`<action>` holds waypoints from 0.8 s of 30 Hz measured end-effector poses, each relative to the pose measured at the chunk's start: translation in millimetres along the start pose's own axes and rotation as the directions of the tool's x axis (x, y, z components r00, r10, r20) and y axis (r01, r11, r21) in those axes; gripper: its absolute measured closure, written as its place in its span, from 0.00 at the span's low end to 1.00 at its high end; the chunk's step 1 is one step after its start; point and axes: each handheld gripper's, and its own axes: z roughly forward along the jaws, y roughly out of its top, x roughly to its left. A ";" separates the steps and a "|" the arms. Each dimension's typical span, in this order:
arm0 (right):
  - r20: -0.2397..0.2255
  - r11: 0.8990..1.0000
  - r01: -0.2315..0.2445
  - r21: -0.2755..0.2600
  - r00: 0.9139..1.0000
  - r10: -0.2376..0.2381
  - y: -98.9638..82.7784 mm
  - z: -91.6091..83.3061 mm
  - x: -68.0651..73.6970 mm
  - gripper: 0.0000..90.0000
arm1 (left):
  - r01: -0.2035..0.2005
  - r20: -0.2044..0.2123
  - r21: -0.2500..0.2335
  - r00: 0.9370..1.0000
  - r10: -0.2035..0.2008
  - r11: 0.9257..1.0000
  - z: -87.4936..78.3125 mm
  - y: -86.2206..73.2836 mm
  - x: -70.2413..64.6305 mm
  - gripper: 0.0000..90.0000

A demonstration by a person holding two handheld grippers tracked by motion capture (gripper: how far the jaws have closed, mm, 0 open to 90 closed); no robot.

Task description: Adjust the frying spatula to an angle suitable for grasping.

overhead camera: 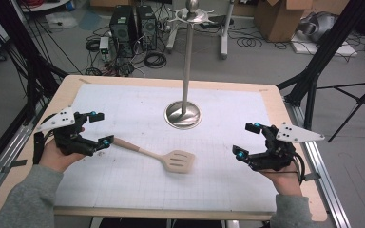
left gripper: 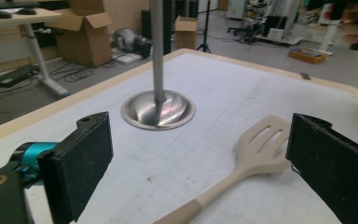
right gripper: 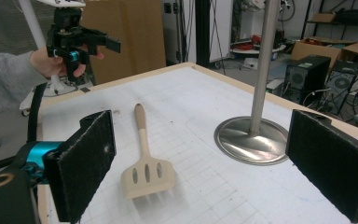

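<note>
A white gridded mat point(overhead camera: 123, 185) covers a light wooden table point(overhead camera: 292, 142), seen from above. Just above the centre of the frame stands a utensil stand point(overhead camera: 186, 61): a slim, shiny metal pole rising from a round, dished metal base, with a ring of hooks and a ball at the top. Below and slightly left of the base lies a beige slotted spatula point(overhead camera: 159, 156), flat on the mat, smooth and matt, its head with three slots pointing lower right and its rounded handle running up to the left. The left gripper point(overhead camera: 99, 128), at the left of the frame, is spread wide, holding nothing; the handle's end lies just beside its lower fingertip. In the left gripper view the handle runs out of the bottom between the two black, rough-padded jaws, apart from both. The right gripper point(overhead camera: 247, 140), at the right of the frame, is also spread wide and empty, well apart from the spatula. Nothing lies between either gripper and the spatula. Beyond the table, cables, computer towers and cardboard boxes crowd the floor.
</note>
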 end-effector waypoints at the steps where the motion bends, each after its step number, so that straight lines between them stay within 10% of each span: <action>1: 0.000 1.000 -0.001 -0.001 1.000 0.001 -0.3 -0.1 -0.2 0.08 | 0.000 0.000 0.000 1.000 0.000 1.000 0.0 0.0 0.0 0.05; 13: -0.019 1.000 -0.003 0.016 1.000 0.003 -1.8 1.5 0.6 0.08 | 0.004 0.012 0.035 1.000 -0.005 0.999 16.2 -10.5 -1.1 0.05; 24: -0.024 1.000 0.001 0.025 1.000 -0.001 -2.7 2.1 1.5 0.08 | 0.004 0.062 0.078 0.998 -0.009 0.997 27.6 -14.7 -7.5 0.32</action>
